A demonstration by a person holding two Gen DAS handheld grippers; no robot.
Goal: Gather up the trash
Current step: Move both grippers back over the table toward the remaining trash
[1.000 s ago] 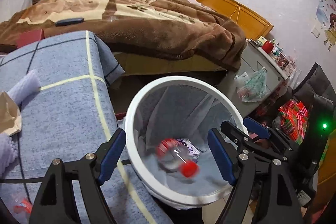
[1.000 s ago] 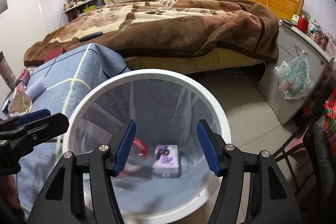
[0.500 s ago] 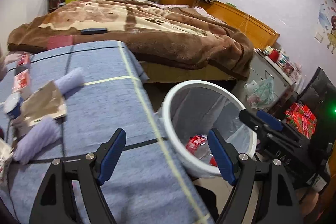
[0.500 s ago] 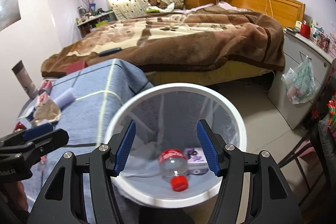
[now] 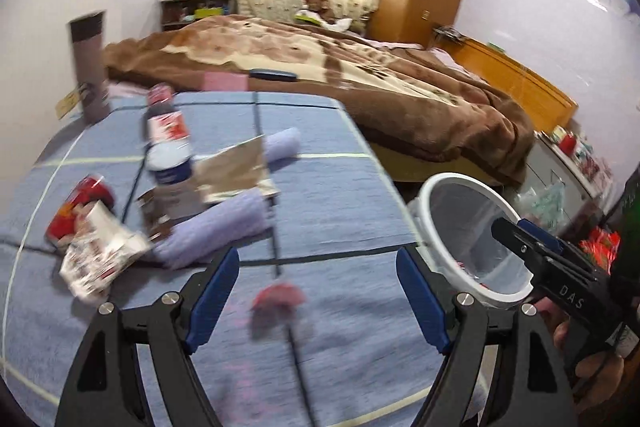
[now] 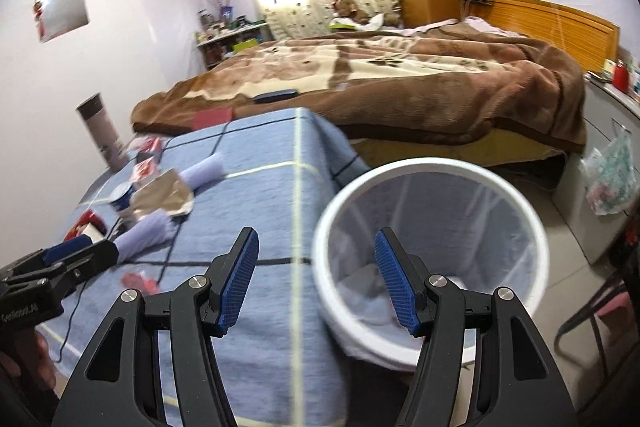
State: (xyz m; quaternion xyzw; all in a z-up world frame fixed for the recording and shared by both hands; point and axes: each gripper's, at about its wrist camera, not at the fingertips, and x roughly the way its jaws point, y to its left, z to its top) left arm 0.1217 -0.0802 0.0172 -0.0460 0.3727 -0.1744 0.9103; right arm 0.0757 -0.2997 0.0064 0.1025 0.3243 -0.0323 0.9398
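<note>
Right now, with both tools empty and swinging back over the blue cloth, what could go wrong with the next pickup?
1. A thin black cord runs beside the small red scrap under the open left tool; a grab there may snag it.
2. Trash lies piled: the crumpled wrapper touches the lilac roll, so the roll may get dragged along.
3. The white bin stands close beside the table edge, near the open right tool; a swing could knock it.
</note>
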